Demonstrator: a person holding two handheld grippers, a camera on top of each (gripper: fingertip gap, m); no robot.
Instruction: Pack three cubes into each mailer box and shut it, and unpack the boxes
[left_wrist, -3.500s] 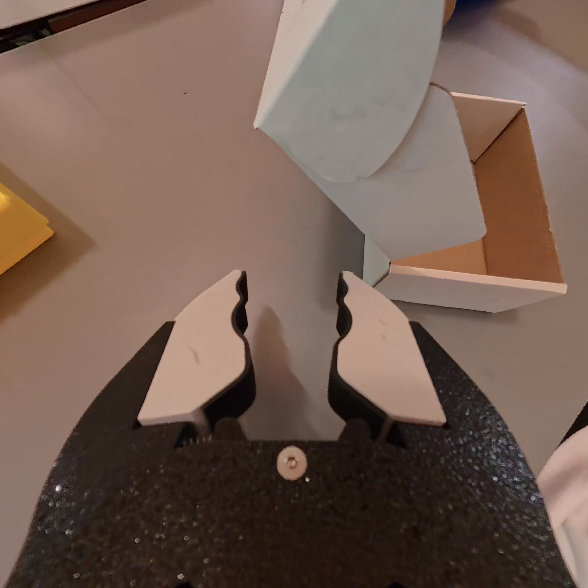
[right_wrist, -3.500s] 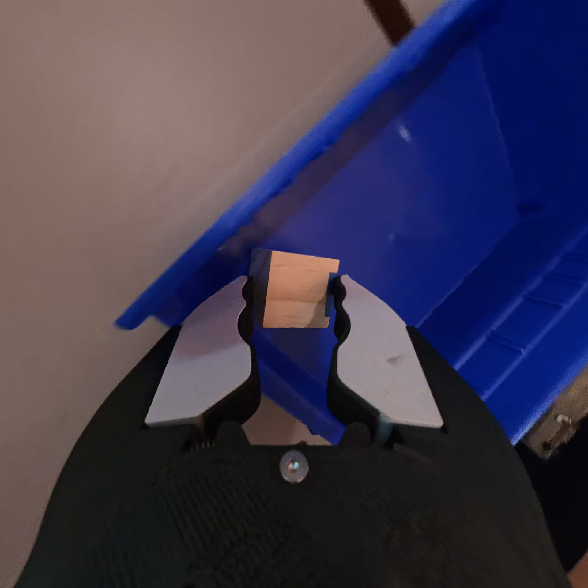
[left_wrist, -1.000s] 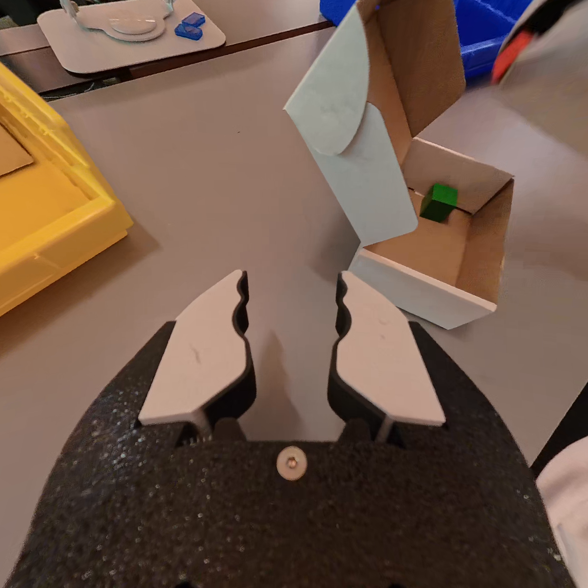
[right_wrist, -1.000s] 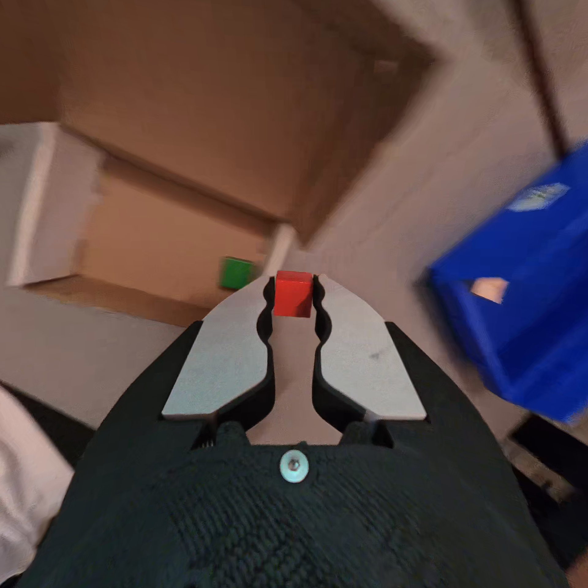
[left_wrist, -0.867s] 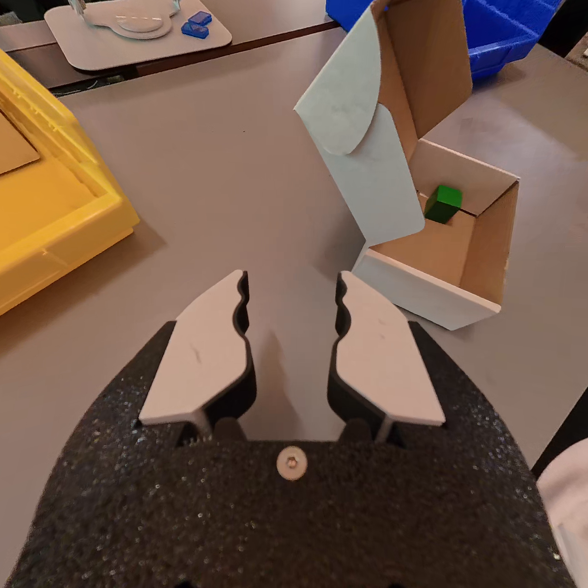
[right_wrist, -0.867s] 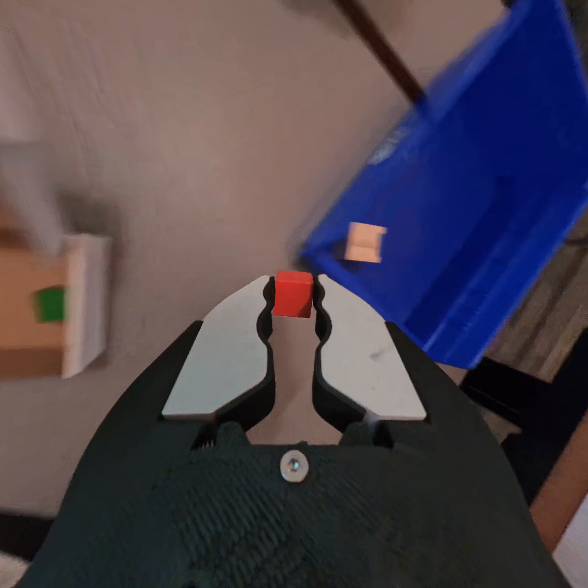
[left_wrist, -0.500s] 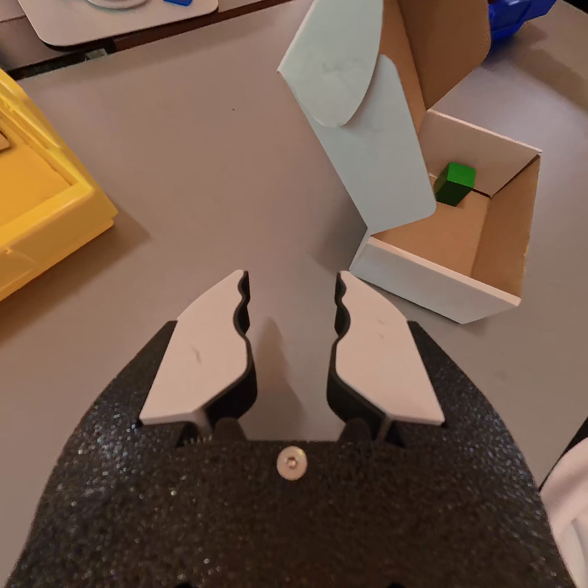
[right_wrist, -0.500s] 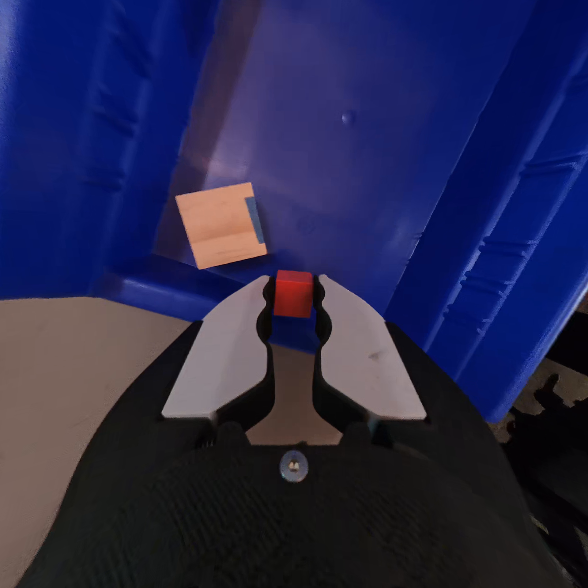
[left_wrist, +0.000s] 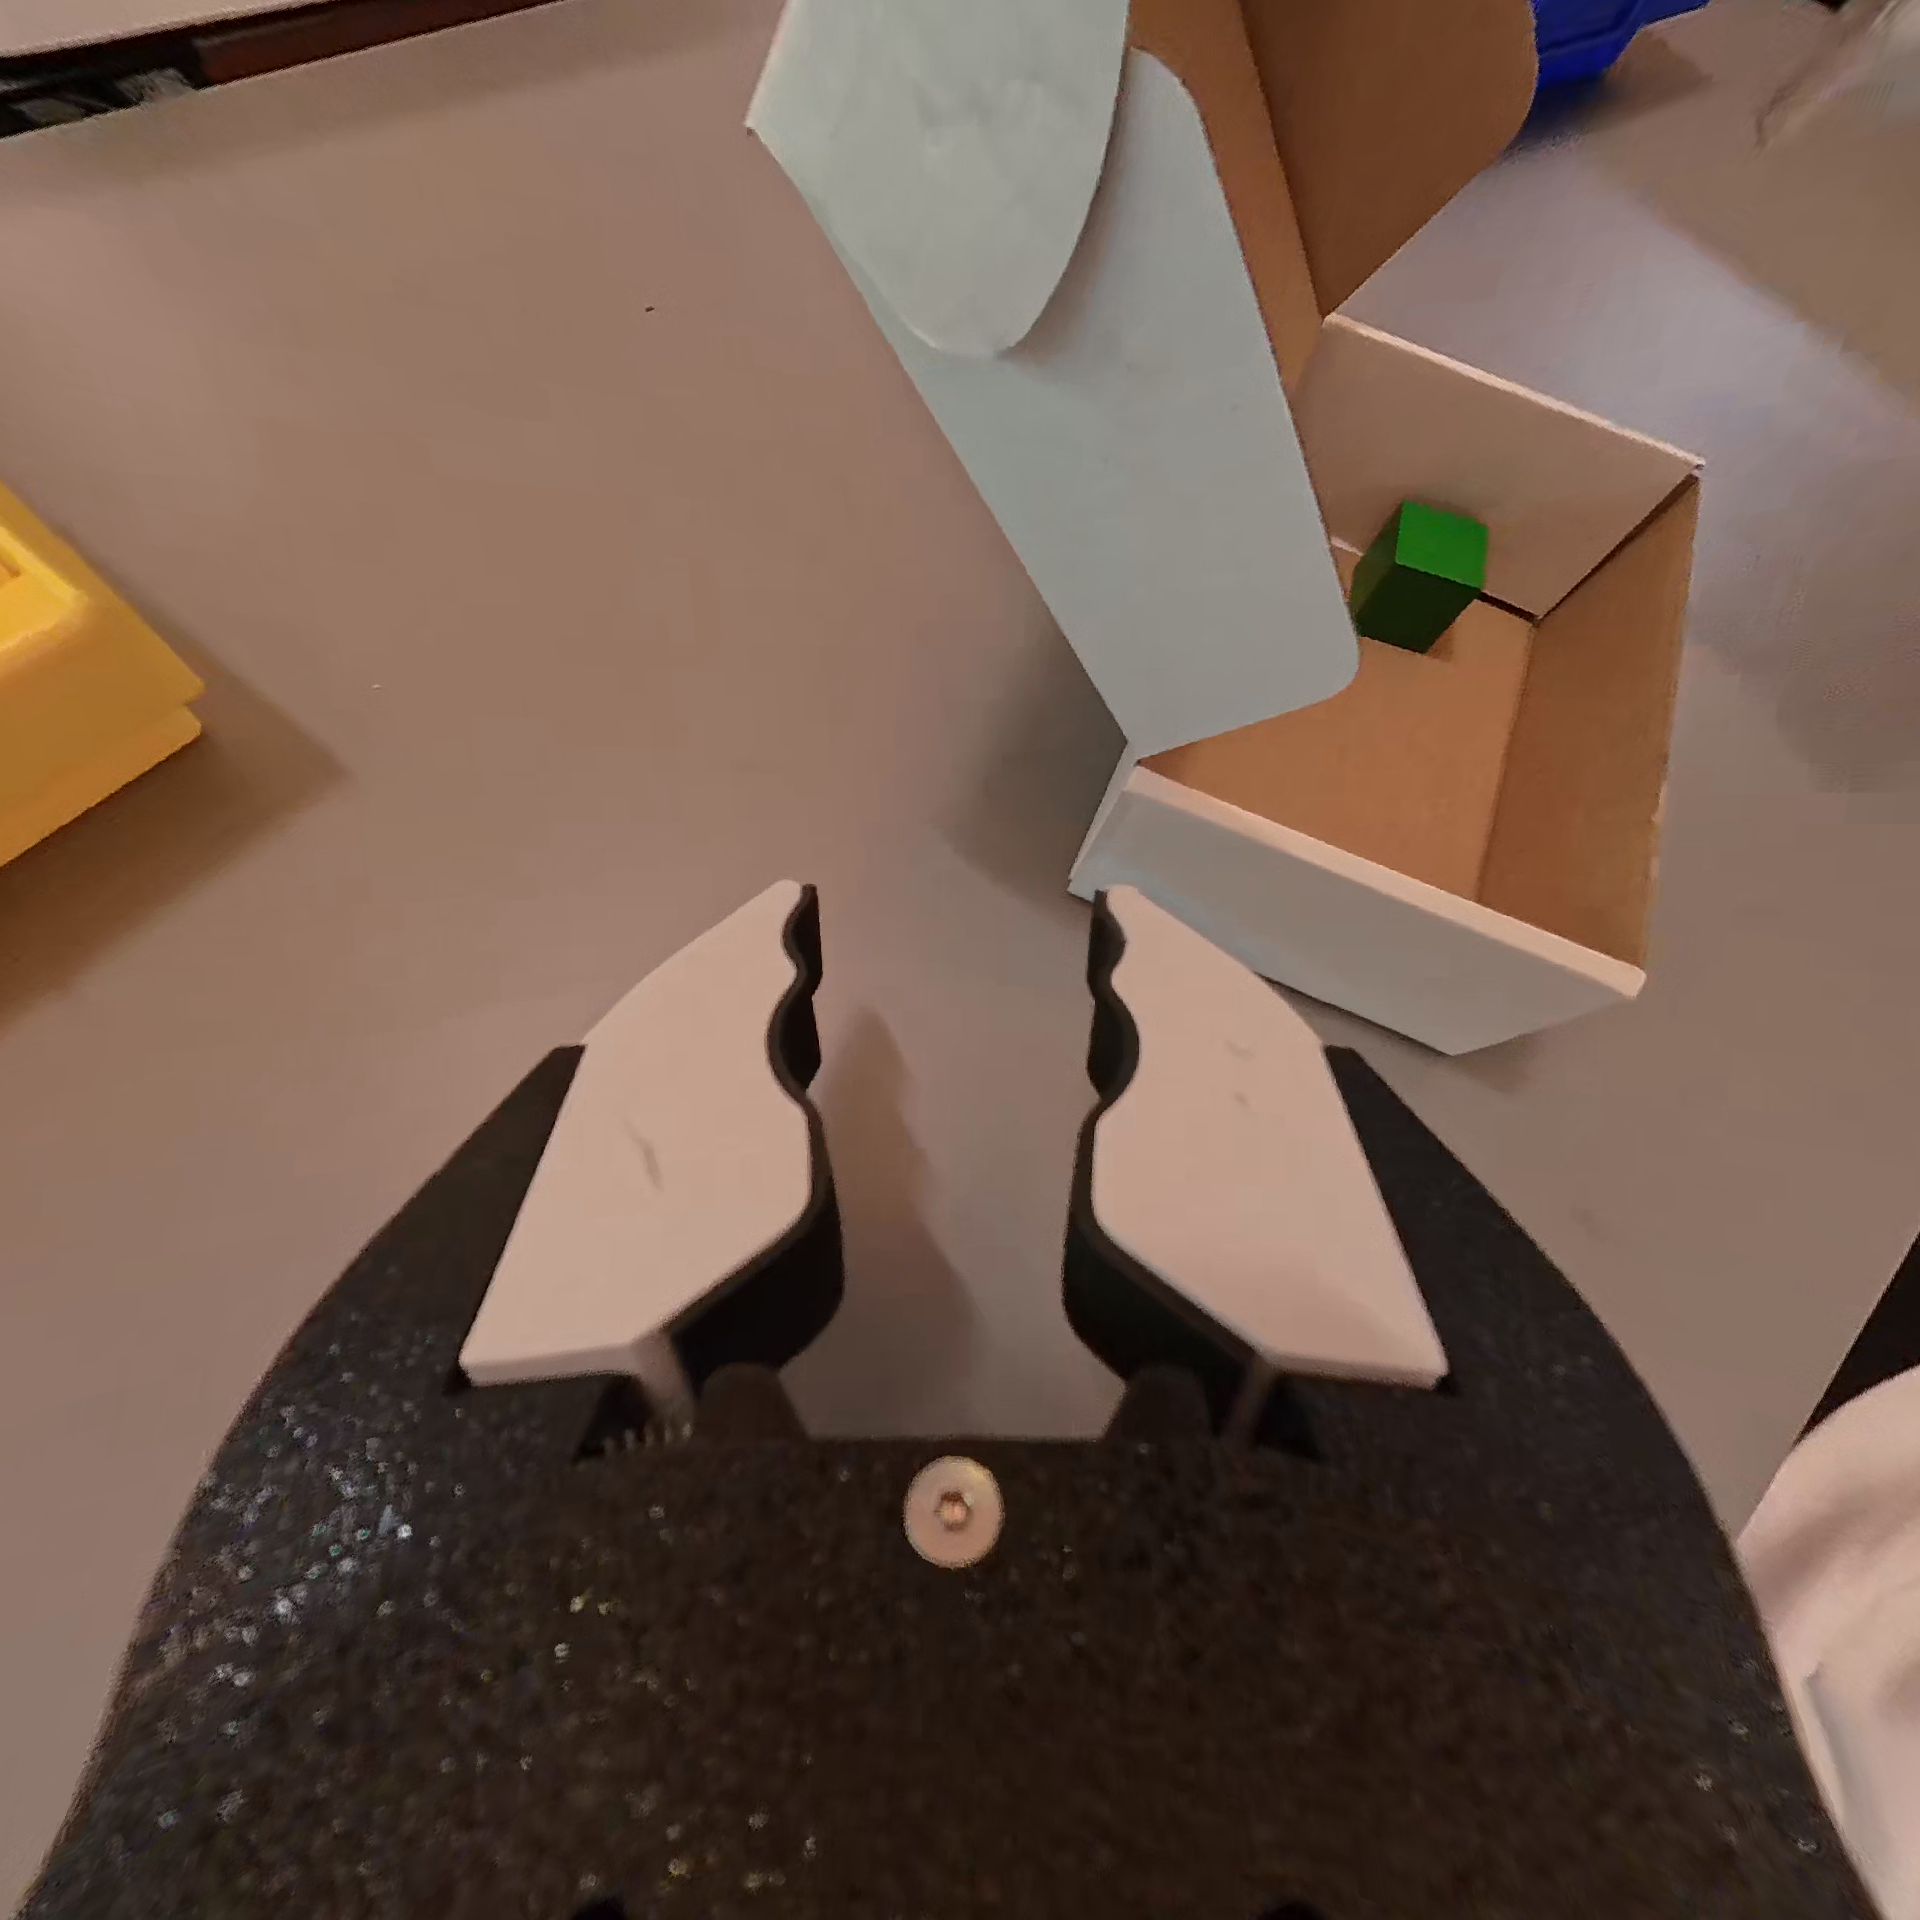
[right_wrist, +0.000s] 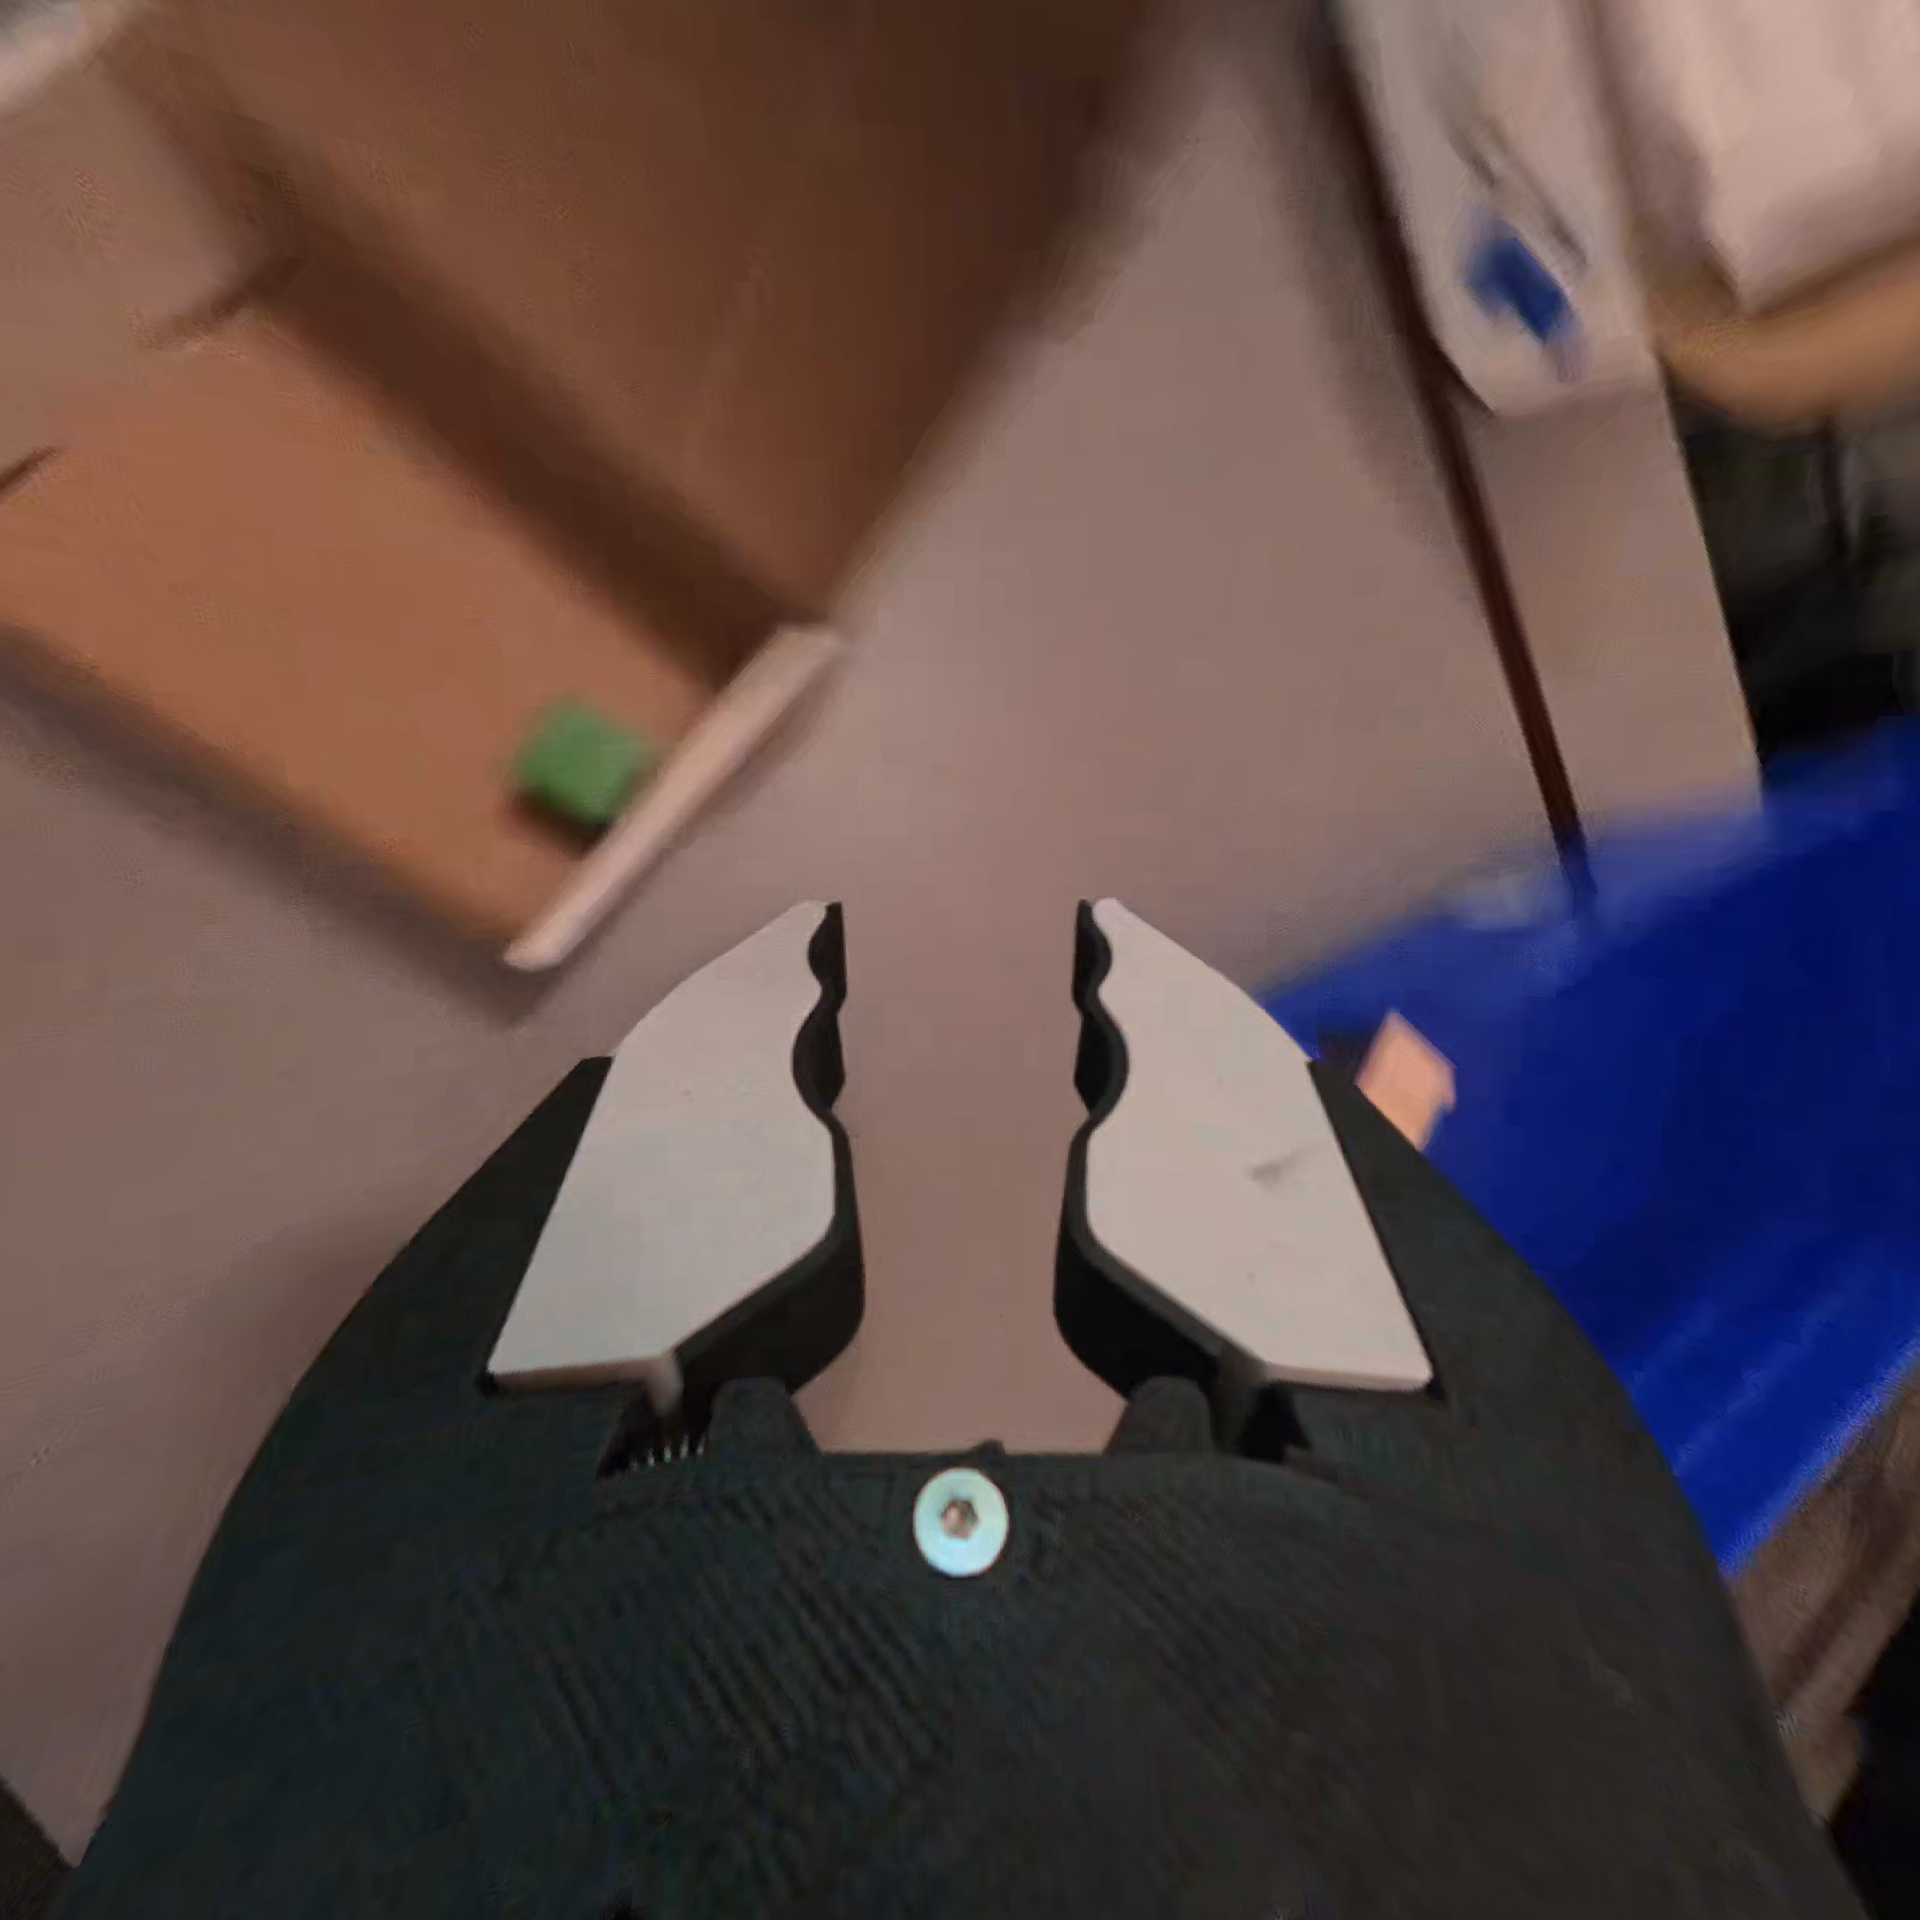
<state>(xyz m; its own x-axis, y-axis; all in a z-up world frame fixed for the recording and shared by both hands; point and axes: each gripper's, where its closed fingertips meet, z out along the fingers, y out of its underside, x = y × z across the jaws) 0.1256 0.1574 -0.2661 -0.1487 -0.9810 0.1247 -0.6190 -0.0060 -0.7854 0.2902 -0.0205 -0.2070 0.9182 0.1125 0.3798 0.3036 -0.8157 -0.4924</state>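
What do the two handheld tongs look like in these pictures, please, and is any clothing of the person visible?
Both tongs, left and right, share one design: a rough black textured body, two flat pale grey fingers with wavy black-edged inner faces, and a silver hex screw centred below them. No cables show. A white sleeve appears at the left view's lower right edge.

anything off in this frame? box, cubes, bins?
Nothing stands out. The mailer box sits flat on the table, lid flap standing open, undamaged. One green cube lies in a corner of it. A wooden cube sits in the blue bin. Left gripper and right gripper are both empty, jaws apart.
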